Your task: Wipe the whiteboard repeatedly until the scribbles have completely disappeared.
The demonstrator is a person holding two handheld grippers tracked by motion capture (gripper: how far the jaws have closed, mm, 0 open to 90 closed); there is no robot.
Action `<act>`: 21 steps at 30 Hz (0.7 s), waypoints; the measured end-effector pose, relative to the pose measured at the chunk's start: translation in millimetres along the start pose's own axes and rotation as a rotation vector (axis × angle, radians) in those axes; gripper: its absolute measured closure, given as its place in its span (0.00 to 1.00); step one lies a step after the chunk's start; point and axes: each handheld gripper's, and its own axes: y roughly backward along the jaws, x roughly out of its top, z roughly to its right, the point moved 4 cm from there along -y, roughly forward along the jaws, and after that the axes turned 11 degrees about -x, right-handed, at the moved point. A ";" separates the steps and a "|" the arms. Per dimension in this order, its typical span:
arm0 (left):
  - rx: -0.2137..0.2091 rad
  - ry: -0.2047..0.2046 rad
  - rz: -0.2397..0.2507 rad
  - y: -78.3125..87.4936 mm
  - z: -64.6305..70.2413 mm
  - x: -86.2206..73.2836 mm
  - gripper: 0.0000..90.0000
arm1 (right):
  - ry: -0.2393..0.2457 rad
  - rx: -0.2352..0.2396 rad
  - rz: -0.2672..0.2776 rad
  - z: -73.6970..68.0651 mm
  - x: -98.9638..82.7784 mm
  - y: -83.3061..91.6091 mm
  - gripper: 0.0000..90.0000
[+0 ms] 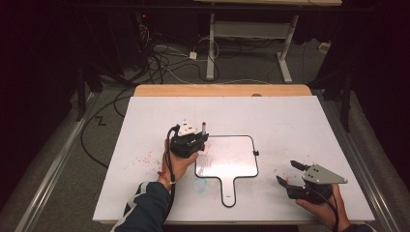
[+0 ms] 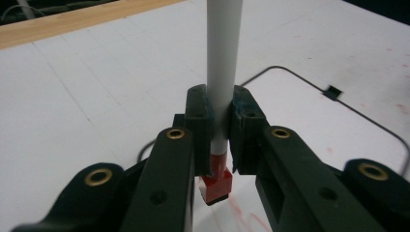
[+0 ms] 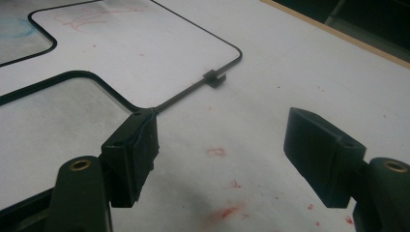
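Jaws on the left gripper are clamped on a marker, pads pressing the white barrel from both sides. Marker stands roughly upright, red tip end poking out below the pads, just above the board surface; whether it touches I can't tell. No readable print on the barrel.

High view: left gripper sits at the top-left corner of the whiteboard, marker sticking up out of it. Whiteboard is paddle-shaped, black rim, handle pointing to the near edge of the tabletop, lying about mid-tabletop. Small black clip on its right rim.

Right gripper jaws stand wide apart, nothing between them. It hovers low over bare tabletop right of the whiteboard, near the near-right corner in the high view.

Writing: faint red scrawl near the whiteboard's top, not legible; a blue smear by the handle. Red ink specks and smudges on the tabletop. No brands or labels readable.
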 end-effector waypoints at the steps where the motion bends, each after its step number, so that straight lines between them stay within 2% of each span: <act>1: 0.005 0.006 0.009 -4.0 -3.4 0.8 0.87 | 0.000 0.000 0.000 0.0 0.0 0.0 0.32; 2: 0.000 0.020 0.016 -8.4 -6.6 1.6 0.87 | 0.001 0.000 -0.001 0.0 -0.1 -0.7 0.32; 5: 0.016 0.014 0.020 -21.3 -14.8 5.2 0.87 | 0.010 0.016 -0.003 -3.1 -2.2 -1.1 0.32; 7: 0.013 0.021 0.028 -28.4 -19.4 8.2 0.87 | 0.015 0.025 -0.004 -4.4 -3.3 -0.7 0.32; 9: 0.050 0.005 0.023 -34.6 -22.4 10.4 0.87 | 0.026 0.029 -0.008 -5.9 -4.3 0.1 0.33; 11: 0.056 0.009 0.020 -39.8 -25.0 10.6 0.87 | 0.021 0.034 0.000 -6.9 -3.1 1.7 0.33; 12: 0.075 -0.009 0.004 -42.0 -25.7 9.9 0.87 | 0.021 0.034 0.000 -6.9 -3.1 1.7 0.33; 16: 0.074 -0.004 0.011 -44.5 -26.3 8.5 0.87 | 0.027 0.038 -0.004 -7.7 -3.0 0.3 0.33; 18: 0.051 0.016 0.018 -44.6 -24.1 7.3 0.88 | 0.032 0.046 -0.006 -9.6 -2.6 -0.2 0.33; 21: 0.018 0.010 0.017 -44.7 -15.1 4.7 0.88 | 0.036 0.052 0.001 -10.9 -1.0 0.9 0.33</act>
